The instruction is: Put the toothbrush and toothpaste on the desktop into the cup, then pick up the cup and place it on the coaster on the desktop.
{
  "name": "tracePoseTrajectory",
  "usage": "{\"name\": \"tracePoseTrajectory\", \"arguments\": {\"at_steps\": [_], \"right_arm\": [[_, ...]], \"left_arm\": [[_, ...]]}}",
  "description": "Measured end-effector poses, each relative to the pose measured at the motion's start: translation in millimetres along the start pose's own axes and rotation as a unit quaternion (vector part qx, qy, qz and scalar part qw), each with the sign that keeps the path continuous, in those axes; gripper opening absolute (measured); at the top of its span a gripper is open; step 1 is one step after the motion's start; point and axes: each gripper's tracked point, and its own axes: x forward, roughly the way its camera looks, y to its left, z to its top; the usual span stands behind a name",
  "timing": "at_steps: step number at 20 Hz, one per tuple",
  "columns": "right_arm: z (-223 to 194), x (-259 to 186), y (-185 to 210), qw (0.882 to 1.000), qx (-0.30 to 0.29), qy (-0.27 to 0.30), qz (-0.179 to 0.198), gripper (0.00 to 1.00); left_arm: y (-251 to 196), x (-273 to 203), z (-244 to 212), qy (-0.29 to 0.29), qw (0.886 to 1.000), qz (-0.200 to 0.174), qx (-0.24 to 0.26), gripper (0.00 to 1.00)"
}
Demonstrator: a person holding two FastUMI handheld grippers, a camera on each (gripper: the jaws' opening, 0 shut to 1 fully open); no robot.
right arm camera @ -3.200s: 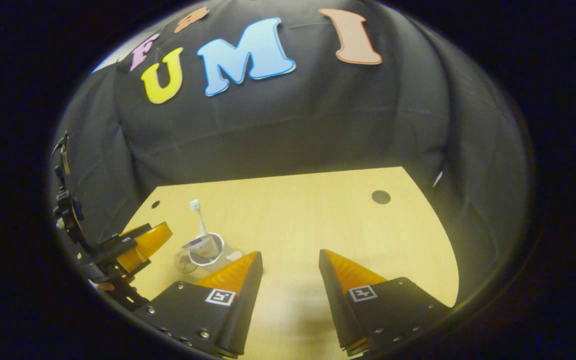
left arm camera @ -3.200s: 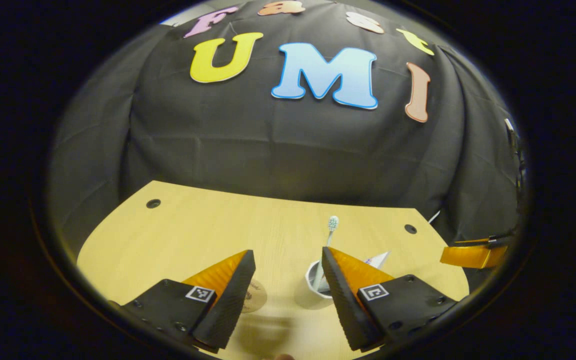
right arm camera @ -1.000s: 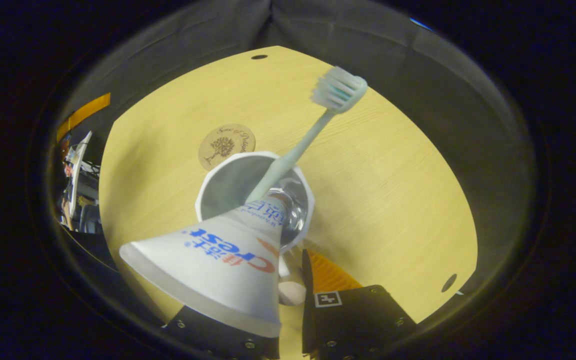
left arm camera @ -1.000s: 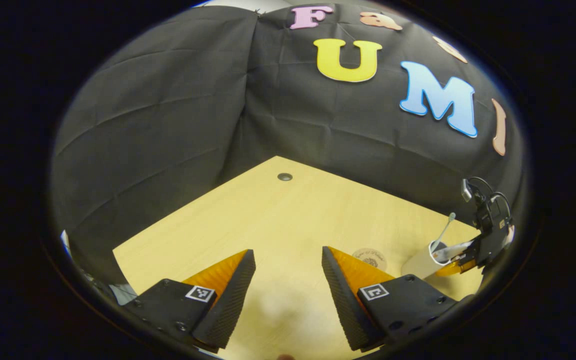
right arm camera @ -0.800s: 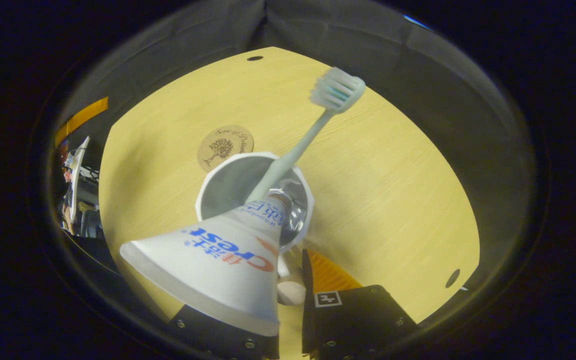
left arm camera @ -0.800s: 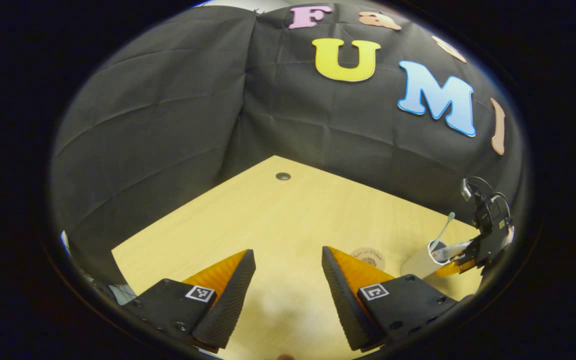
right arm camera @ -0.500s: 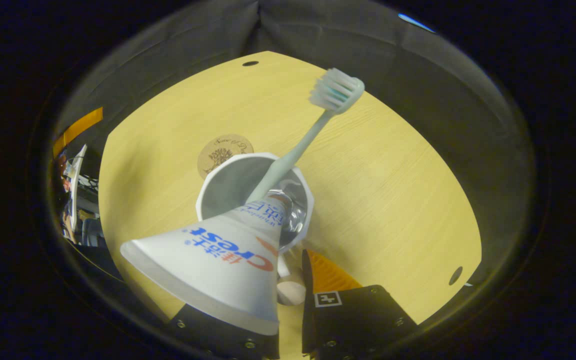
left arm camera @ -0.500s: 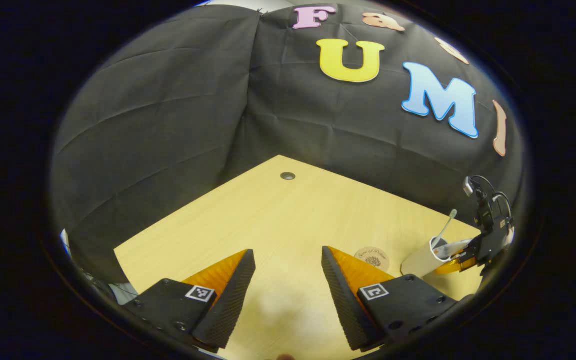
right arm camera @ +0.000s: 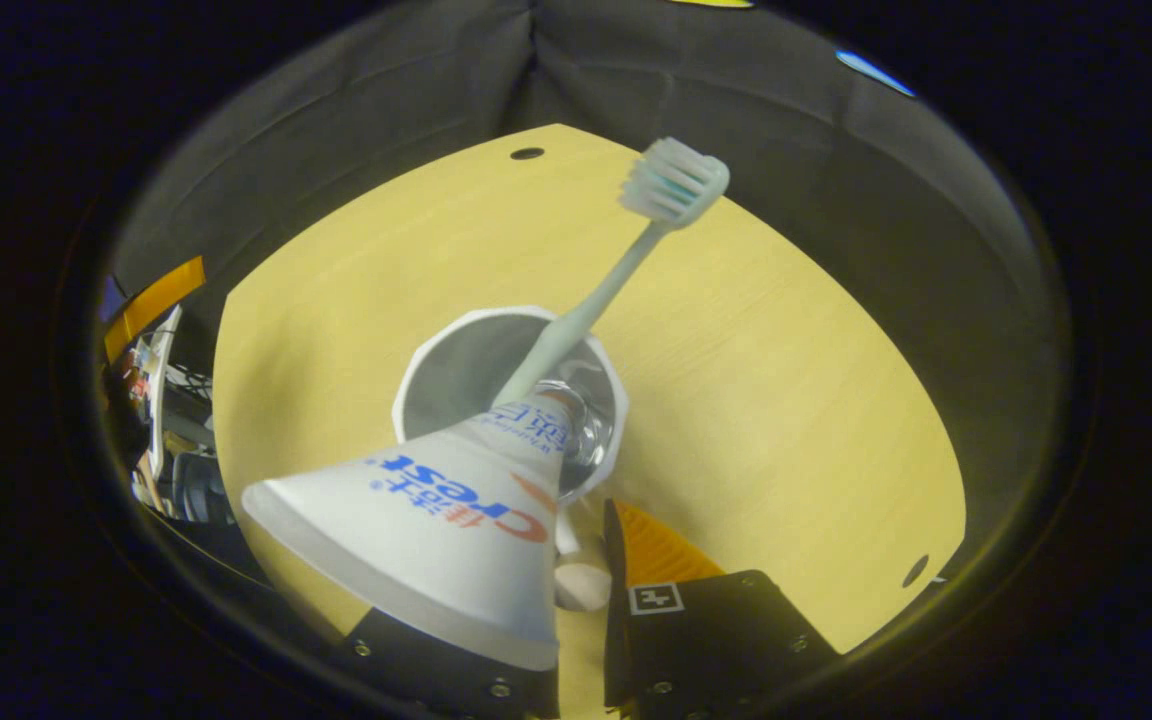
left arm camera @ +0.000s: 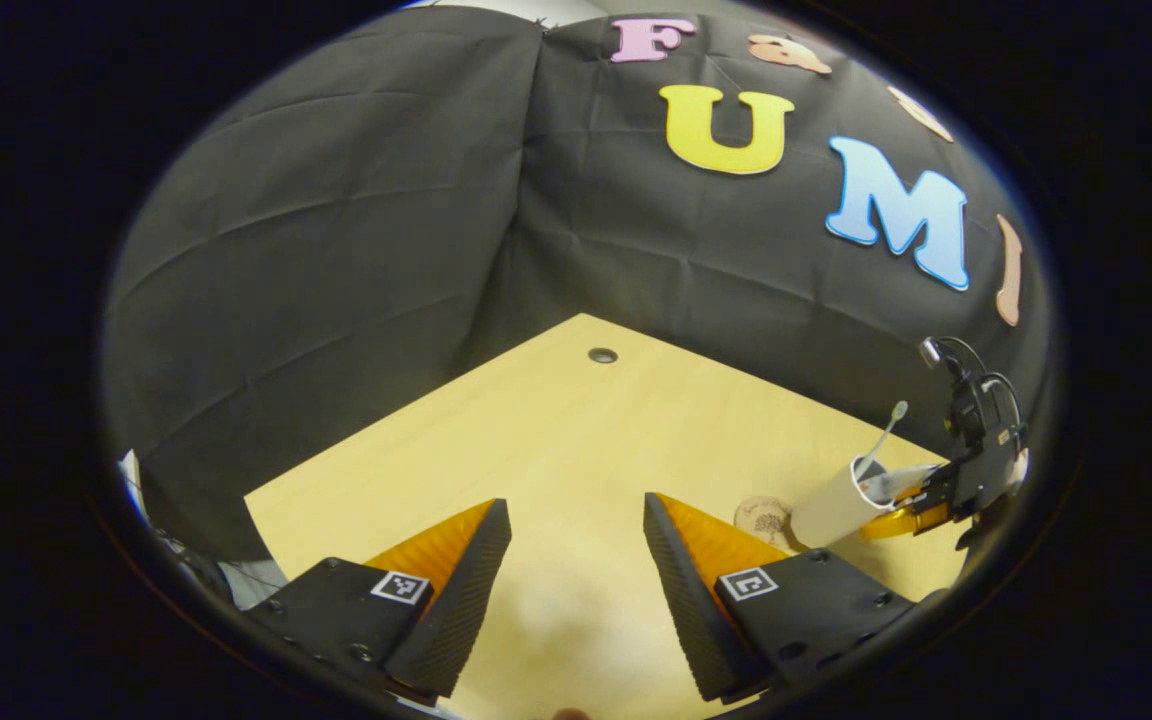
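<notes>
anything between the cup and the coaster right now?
Nothing visible. In the left gripper view the cup, held tilted by the right gripper, hangs just right of the coaster, with only bare desktop around the coaster. The toothbrush and toothpaste are in the cup.

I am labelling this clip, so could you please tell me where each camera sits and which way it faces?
Left gripper view: rides the open left gripper above the desktop, facing the booth corner; own fingers at the bottom.
Right gripper view: rides the right gripper, looking down into the cup it grips by the handle.
Shared: cup, toothbrush, desktop.
</notes>
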Motion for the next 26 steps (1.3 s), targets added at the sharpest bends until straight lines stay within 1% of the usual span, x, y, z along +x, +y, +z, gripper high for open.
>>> {"name": "tracePoseTrajectory", "arguments": {"at_steps": [5, 9, 12, 14, 15, 20, 21, 23, 24, 25, 26], "right_arm": [[23.3, -2.4, 16.8, 1.000, -0.019, 0.000, -0.001, 0.23], [22.0, -10.9, 27.4, 1.000, -0.026, 0.005, -0.007, 0.23], [25.7, -0.7, 35.6, 0.999, -0.033, 0.015, -0.016, 0.22], [28.4, 7.6, 44.8, 0.998, -0.045, 0.022, -0.028, 0.23], [34.7, 10.6, 59.6, 0.998, -0.047, 0.019, -0.030, 0.23], [23.3, 6.3, 40.5, 0.999, -0.033, 0.018, -0.035, 0.22], [19.6, 6.0, 37.7, 0.999, -0.030, 0.017, -0.036, 0.26], [27.2, -3.3, 38.7, 0.999, -0.020, 0.003, -0.038, 0.31], [30.1, -11.7, 41.2, 0.999, -0.018, -0.005, -0.042, 0.31], [32.4, -19.6, 41.7, 0.999, -0.017, -0.012, -0.045, 0.26], [33.2, -27.3, 42.0, 0.999, -0.013, -0.018, -0.047, 0.26]], "left_arm": [[2.9, 3.2, 3.9, -0.003, 1.000, 0.018, -0.010, 0.91], [8.8, 7.0, 13.0, -0.006, 0.999, 0.035, -0.023, 0.91], [9.4, 11.3, 22.2, -0.007, 0.998, 0.045, -0.033, 0.90], [10.1, 11.0, 23.7, -0.006, 0.998, 0.048, -0.037, 0.91], [12.2, 9.9, 22.1, -0.007, 0.998, 0.049, -0.037, 0.91], [10.2, 8.3, 21.7, -0.008, 0.999, 0.038, -0.033, 0.90], [9.2, 7.9, 22.1, -0.008, 0.999, 0.034, -0.031, 0.90], [6.1, 6.3, 22.5, -0.009, 0.999, 0.027, -0.027, 0.91], [3.9, 5.6, 23.1, -0.010, 0.999, 0.024, -0.026, 0.91], [1.6, 7.2, 23.9, -0.010, 0.999, 0.020, -0.025, 0.91], [-0.8, 8.1, 24.9, -0.012, 1.000, 0.016, -0.023, 0.90]]}}
